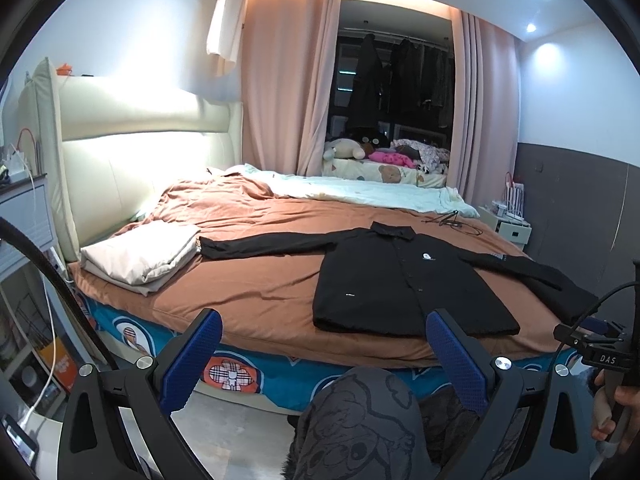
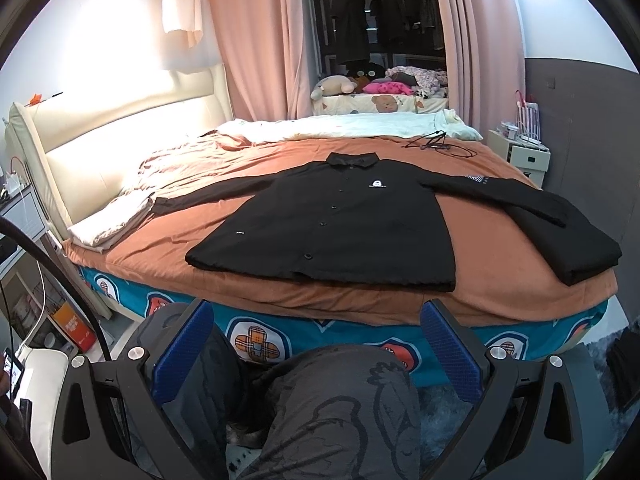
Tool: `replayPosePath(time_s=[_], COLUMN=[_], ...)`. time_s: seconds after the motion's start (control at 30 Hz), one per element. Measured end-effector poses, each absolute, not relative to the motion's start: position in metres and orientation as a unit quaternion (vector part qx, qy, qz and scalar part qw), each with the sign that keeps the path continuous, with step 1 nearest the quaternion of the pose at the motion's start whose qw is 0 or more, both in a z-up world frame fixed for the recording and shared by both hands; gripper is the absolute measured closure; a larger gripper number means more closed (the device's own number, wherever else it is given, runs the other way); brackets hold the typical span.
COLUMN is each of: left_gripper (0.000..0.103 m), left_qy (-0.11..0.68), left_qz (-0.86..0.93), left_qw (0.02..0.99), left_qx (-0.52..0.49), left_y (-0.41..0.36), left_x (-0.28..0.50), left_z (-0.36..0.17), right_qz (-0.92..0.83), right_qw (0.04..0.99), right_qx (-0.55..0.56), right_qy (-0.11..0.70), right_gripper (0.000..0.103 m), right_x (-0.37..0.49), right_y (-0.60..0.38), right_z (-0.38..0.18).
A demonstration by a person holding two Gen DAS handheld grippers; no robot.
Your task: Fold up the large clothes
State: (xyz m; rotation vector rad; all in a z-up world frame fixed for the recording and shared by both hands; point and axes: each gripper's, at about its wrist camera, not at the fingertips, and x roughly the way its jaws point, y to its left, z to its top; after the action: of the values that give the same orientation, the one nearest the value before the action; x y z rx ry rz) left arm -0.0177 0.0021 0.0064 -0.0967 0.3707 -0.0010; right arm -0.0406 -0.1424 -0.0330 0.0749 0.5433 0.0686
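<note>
A black button-up coat [image 1: 400,284] [image 2: 340,224] lies flat, front up, on the brown bedspread [image 1: 256,280] [image 2: 160,248], collar toward the far side and both sleeves spread out. My left gripper [image 1: 324,320] is open, held in front of the bed's near edge, short of the coat's hem. My right gripper [image 2: 316,312] is also open, below the hem and off the bed. Neither touches the coat. The person's patterned grey trouser knee [image 1: 360,412] [image 2: 340,400] shows between the fingers in both views.
A folded cream cloth [image 1: 140,256] [image 2: 112,220] lies at the bed's left by the headboard [image 1: 132,140]. A black cable [image 1: 452,220] [image 2: 436,144] rests beyond the collar. A pale blanket [image 1: 360,192] lines the far side. A white nightstand [image 2: 524,152] stands right.
</note>
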Motion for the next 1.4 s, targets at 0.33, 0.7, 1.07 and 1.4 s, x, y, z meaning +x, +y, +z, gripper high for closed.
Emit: replayPosePath(time_s=[0.33,0.7,1.07,1.4], left_gripper=[0.001,0.001,0.001,0.001], left_qy=[0.18,0.18,0.178,0.178], left_qz=[-0.002,-0.003,-0.013,-0.006], left_qw=[0.982,0.982,0.983,0.982], left_qx=[-0.05,-0.052,-0.052,-0.065], left_y=[0.001,0.0,0.003,0.012], left_x=[-0.021,-0.023,-0.02,0.008], left_z=[0.007,0.009,0.015,0.016], right_qz=[0.033,0.036,0.031,0.029], right_qw=[0.963,0.964,0.964,0.962], right_qx=[0.035,0.032,0.034,0.035], right_qy=[0.267,0.26,0.262,0.268], right_gripper=[0.0,0.0,0.0,0.0], right_x=[-0.043,-0.046,-0.04,-0.011], right_y=[-0.141,-0.145,-0.148,-0.149], right_z=[-0.032,-0.03,-0.029,-0.029])
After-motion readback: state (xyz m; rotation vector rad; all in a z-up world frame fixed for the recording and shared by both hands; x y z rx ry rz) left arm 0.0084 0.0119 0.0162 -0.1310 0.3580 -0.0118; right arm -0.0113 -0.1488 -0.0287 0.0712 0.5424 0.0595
